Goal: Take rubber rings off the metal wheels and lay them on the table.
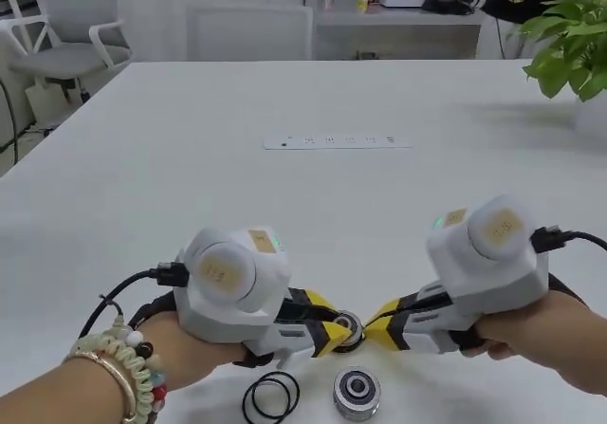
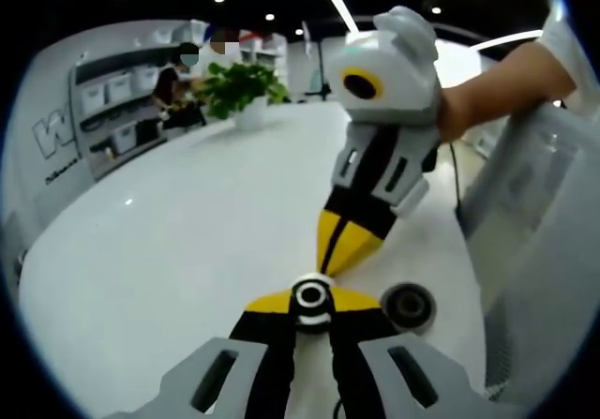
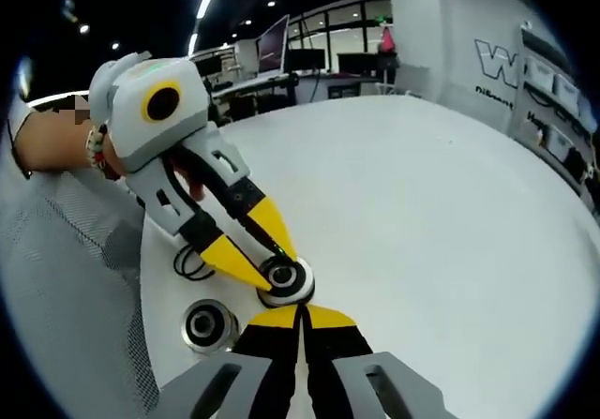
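Observation:
My left gripper is shut on a small metal wheel, held just above the table. In the left gripper view the wheel sits between the yellow jaw tips. My right gripper comes in from the right with its jaws shut, and its tips touch the wheel's rim. I cannot make out whether a rubber ring is pinched there. A second metal wheel stands on the table near the front edge. Two black rubber rings lie overlapping to its left.
A white power strip lies flat at mid-table. A potted plant stands at the far right corner, and an office chair beyond the far left edge. A cable trails from the left gripper.

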{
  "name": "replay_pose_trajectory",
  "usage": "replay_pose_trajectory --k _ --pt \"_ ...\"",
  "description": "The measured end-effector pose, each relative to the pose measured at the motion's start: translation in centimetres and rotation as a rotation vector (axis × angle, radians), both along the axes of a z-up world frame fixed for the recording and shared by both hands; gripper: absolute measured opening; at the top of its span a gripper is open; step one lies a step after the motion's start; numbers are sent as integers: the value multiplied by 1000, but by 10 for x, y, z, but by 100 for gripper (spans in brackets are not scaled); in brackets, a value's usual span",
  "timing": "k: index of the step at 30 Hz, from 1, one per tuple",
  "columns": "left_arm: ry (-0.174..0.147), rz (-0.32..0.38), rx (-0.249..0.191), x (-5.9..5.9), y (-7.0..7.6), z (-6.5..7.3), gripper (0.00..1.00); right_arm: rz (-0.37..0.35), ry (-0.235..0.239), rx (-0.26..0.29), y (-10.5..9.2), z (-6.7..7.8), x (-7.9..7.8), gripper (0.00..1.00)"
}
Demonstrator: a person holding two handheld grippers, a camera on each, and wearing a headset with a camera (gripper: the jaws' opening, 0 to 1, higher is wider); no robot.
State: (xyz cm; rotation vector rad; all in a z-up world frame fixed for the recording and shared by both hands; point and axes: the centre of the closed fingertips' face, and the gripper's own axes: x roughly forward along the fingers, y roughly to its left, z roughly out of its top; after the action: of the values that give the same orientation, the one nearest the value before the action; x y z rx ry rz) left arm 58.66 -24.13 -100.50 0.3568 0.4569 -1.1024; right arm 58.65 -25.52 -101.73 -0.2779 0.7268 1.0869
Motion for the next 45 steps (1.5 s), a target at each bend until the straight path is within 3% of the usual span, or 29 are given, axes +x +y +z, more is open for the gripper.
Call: replay_pose_trajectory --k 7,11,18,45 --pt "0 -1 1 0 0 0 14 -110 130 105 1 6 1 0" --pt "-7 -4 -4 -1 0 0 14 -142 169 152 4 8 1 0" --pt "-12 -4 0 0 0 0 14 -136 146 121 6 9 0 0" --pt "-12 -5 -3 -1 0 0 14 -101 113 112 12 13 -2 0"
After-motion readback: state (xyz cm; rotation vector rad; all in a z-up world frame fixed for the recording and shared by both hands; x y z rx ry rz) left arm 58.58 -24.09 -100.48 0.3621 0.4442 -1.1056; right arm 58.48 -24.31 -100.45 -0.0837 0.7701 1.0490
